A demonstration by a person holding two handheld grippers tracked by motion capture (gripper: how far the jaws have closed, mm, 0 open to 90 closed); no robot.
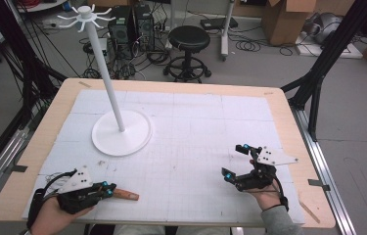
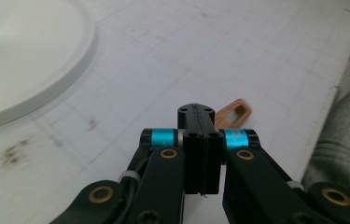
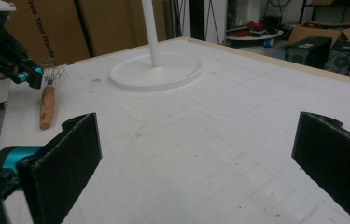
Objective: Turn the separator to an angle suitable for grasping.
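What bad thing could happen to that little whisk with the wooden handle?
The left gripper is shut on the wire end of the whisk, so the wooden handle sticks out sideways. It might swing, twist or slip out, and the thin wires could bend.
The whisk is near the table's front edge, so if dropped it may roll off.
The white stand is close and could get bumped.

Perhaps "Free Your Hands" on cardboard point(image 3: 37, 28)

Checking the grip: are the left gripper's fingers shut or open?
Shut: the left gripper has its fingers pressed together on the whisk.
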